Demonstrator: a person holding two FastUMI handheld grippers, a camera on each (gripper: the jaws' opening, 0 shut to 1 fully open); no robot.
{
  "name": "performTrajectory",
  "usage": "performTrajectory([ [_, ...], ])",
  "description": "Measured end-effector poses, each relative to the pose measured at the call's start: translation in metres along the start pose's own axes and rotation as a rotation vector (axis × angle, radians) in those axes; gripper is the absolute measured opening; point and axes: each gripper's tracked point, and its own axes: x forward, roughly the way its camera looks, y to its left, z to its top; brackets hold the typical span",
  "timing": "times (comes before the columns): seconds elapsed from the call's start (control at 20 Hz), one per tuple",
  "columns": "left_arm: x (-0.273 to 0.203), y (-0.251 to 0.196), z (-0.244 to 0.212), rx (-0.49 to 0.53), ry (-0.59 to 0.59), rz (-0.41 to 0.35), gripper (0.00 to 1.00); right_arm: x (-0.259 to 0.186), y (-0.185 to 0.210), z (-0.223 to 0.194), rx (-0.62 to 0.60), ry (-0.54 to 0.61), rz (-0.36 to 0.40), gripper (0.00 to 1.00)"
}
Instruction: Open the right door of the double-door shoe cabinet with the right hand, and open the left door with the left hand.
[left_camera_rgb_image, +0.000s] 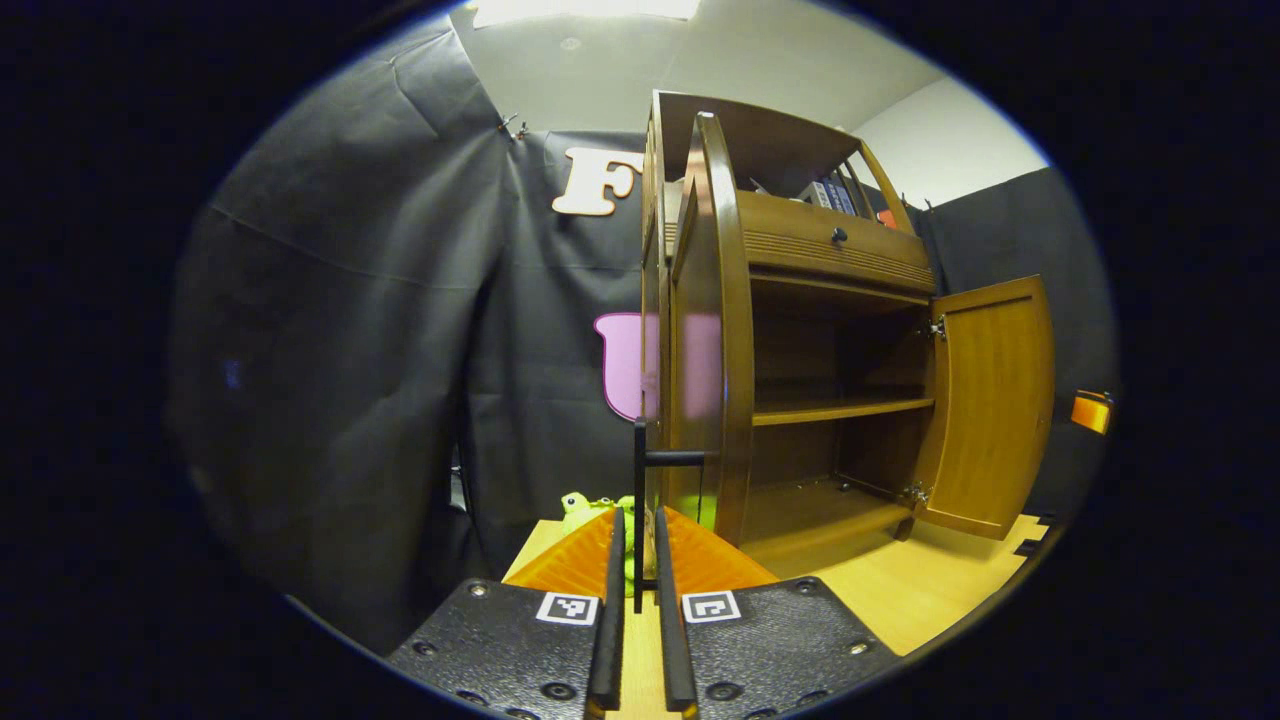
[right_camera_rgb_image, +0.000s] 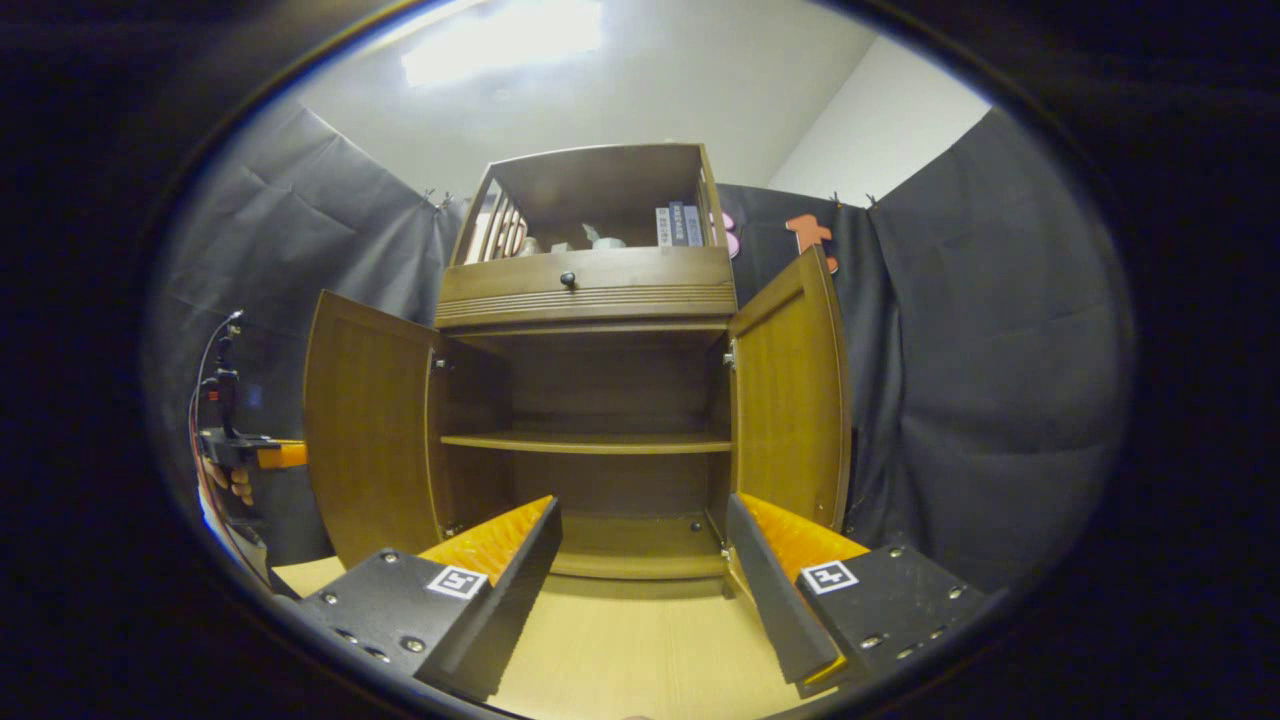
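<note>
Black textured plates with round screws on left gripper (left_camera_rgb_image: 640, 560) and right gripper (right_camera_rgb_image: 640, 560), square black-and-white marker tags beside ribbed inner faces.

Green toy (left_camera_rgb_image: 585, 508) behind left gripper's jaws

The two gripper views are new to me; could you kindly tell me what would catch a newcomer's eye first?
The wooden shoe cabinet stands on the pale tabletop with its left door and right door both swung open, baring an empty shelf. In the left gripper view, the left tongs are shut on the left door's black bar handle. The right tongs stand wide open before the cabinet.
</note>
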Motion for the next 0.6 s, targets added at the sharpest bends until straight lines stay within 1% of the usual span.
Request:
performTrajectory([
  [0.05, -0.008, 0.0, 0.001, -0.006, -0.009, 0.017, 0.19, 0.0, 0.001, 0.0, -0.002, 0.001, 0.005, 0.98],
  [0.1, -0.016, -0.003, 0.003, -0.009, -0.011, 0.019, 0.24, 0.0, 0.003, 0.0, -0.005, -0.001, 0.012, 0.96],
  [0.15, -0.024, -0.008, 0.009, -0.011, -0.029, 0.02, 0.3, 0.001, 0.004, -0.001, -0.008, -0.001, 0.015, 0.99],
  [0.2, -0.03, -0.01, 0.017, -0.015, -0.049, 0.025, 0.36, 0.001, 0.005, -0.002, -0.012, 0.003, 0.021, 0.98],
  [0.25, -0.034, -0.014, 0.022, -0.025, -0.065, 0.02, 0.32, 0.003, 0.007, -0.002, -0.016, 0.005, 0.026, 0.96],
  [0.3, -0.038, -0.018, 0.024, -0.037, -0.071, 0.018, 0.39, 0.004, 0.008, 0.0, -0.019, 0.004, 0.028, 0.98],
  [0.35, -0.04, -0.021, 0.026, -0.043, -0.076, 0.023, 0.45, 0.005, 0.01, 0.0, -0.022, 0.001, 0.034, 0.98],
  [0.4, -0.042, -0.023, 0.027, -0.041, -0.076, 0.027, 0.48, 0.005, 0.011, 0.002, -0.021, -0.003, 0.041, 0.96],
  [0.45, -0.043, -0.025, 0.027, -0.039, -0.073, 0.036, 0.51, 0.004, 0.012, 0.003, -0.022, -0.007, 0.047, 0.98],
  [0.55, -0.044, -0.031, 0.026, -0.049, -0.054, 0.05, 0.58, 0.007, 0.01, 0.006, -0.023, -0.015, 0.047, 0.98],
  [0.6, -0.044, -0.036, 0.025, -0.058, -0.046, 0.053, 0.67, 0.009, 0.007, 0.007, -0.017, -0.019, 0.033, 0.98],
])
